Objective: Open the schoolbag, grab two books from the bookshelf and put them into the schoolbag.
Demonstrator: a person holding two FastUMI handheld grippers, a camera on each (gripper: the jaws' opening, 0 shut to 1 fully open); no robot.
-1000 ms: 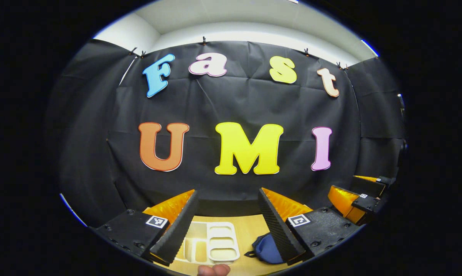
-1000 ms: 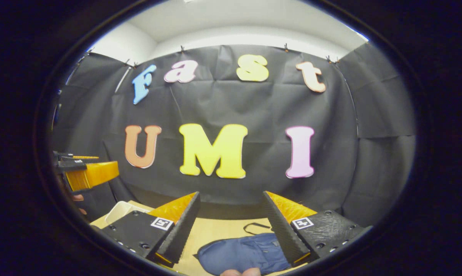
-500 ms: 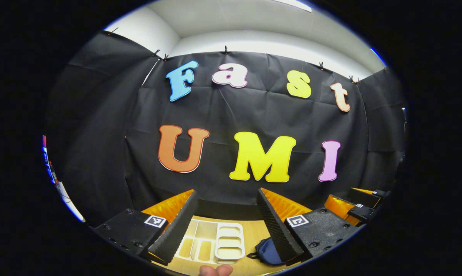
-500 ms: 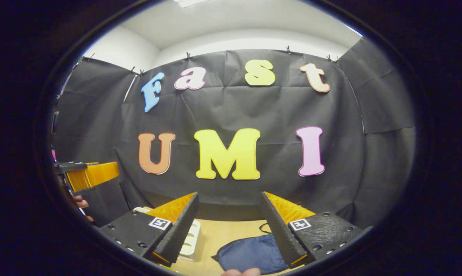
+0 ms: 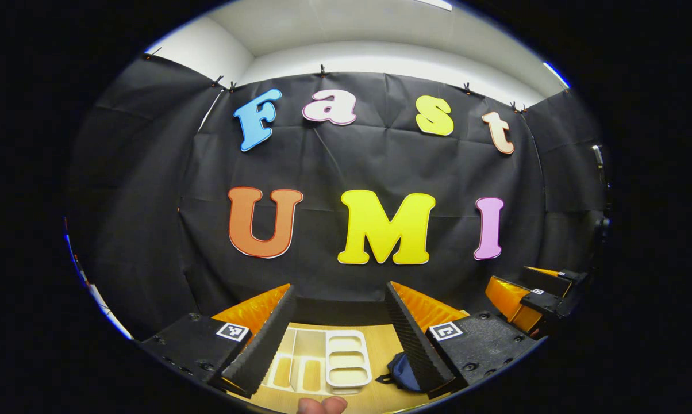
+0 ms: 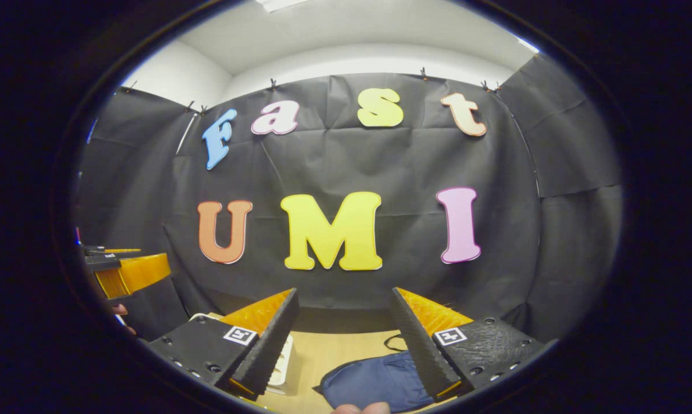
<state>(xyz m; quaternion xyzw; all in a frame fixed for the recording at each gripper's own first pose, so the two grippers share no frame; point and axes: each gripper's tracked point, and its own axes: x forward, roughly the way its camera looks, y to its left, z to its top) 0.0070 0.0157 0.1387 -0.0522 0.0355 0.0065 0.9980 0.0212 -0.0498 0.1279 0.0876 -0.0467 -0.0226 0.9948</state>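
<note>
A dark blue schoolbag (image 6: pixel 375 382) lies flat on the wooden table (image 6: pixel 329 351), low between the fingers of my right gripper (image 6: pixel 346 345), which is open and held above the table. In the left gripper view the schoolbag (image 5: pixel 400 371) peeks out beside the right finger of my left gripper (image 5: pixel 337 339), also open with nothing between its fingers. The right gripper (image 5: pixel 530 296) appears at the far right of the left gripper view. The left gripper (image 6: pixel 125 273) appears at the left edge of the right gripper view.
A white compartment tray (image 5: pixel 329 365) rests on the table (image 5: pixel 380 345) left of the schoolbag; the tray's edge (image 6: pixel 283 359) shows behind my right gripper's left finger. A thumb tip (image 5: pixel 322 405) shows at the bottom. The black cloth wall stands just behind the table.
Both views have swayed a little: the left gripper tipped down then partly back up, and the tray now sits more centred between its fingers. Both grippers stayed open.
</note>
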